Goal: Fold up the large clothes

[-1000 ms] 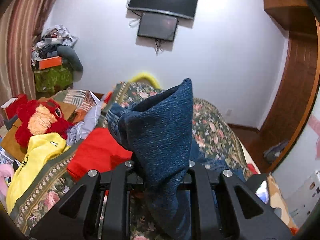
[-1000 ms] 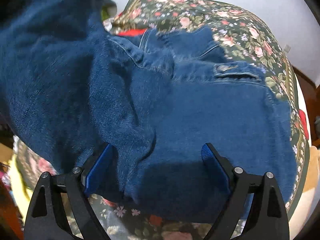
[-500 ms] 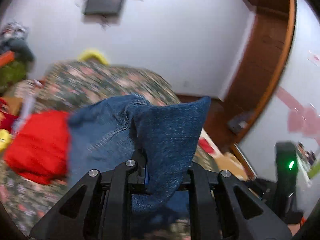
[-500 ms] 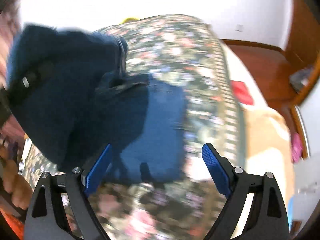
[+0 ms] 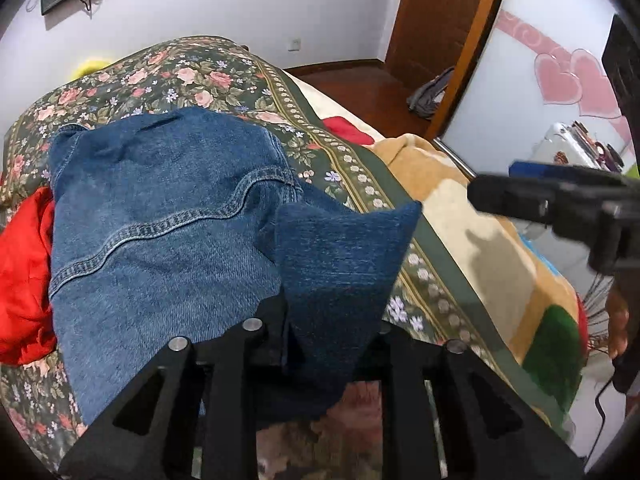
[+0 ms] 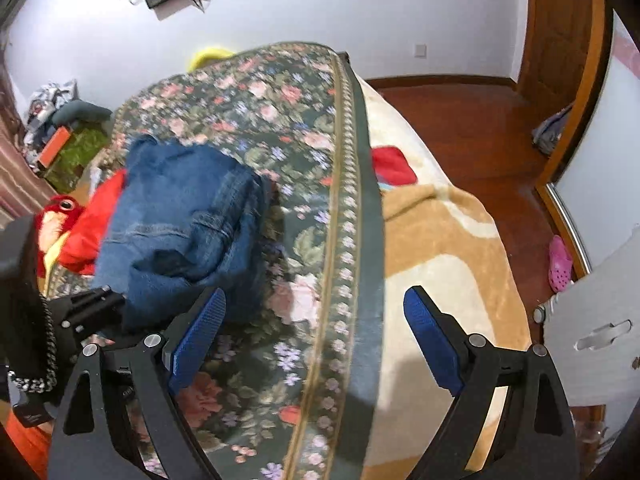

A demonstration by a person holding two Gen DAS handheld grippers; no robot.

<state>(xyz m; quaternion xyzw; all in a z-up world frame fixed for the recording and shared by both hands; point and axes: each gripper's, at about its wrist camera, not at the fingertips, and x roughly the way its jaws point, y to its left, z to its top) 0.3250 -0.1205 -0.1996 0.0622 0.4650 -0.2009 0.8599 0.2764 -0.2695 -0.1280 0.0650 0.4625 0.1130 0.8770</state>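
Bed under a floral cover carries the blue denim garment beside a red cloth, one corner clamped in the left hand-held gripper, while the right hand-held gripper hangs wide open, holding nothing.

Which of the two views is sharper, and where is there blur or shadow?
Left wrist view: sharp on the denim garment, only the right gripper at the edge blurs. Right wrist view: floral bedspread smeared; gripper shadow on the tan blanket.
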